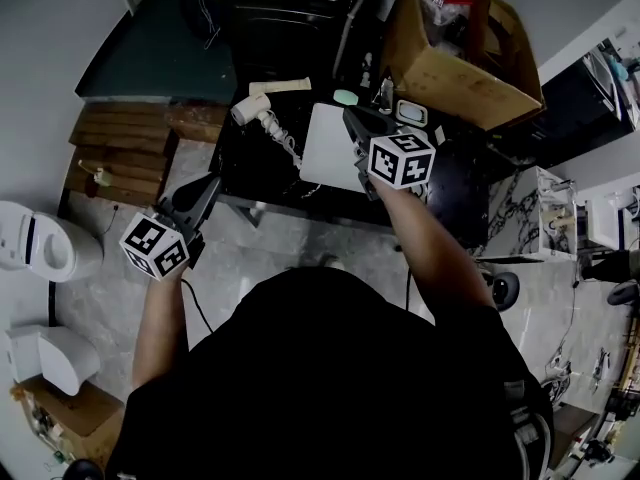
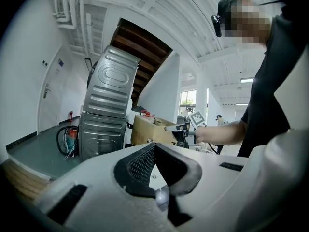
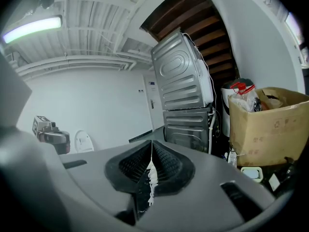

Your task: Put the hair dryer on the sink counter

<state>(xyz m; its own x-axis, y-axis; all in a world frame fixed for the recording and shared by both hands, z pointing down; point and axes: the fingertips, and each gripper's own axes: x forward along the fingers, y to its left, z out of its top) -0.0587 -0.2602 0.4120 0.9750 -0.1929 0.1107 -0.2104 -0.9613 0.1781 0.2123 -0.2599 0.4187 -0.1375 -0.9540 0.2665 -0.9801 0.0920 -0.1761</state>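
Fingers point(image 3: 166, 166) pressed together, both pairs | hair dryer point(image 1: 252, 108) on counter point(image 1: 245, 173), apart from them

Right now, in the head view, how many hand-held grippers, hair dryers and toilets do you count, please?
Hand-held grippers: 2, the left hand-held gripper and the right hand-held gripper
Hair dryer: 1
Toilet: 1
Total: 4
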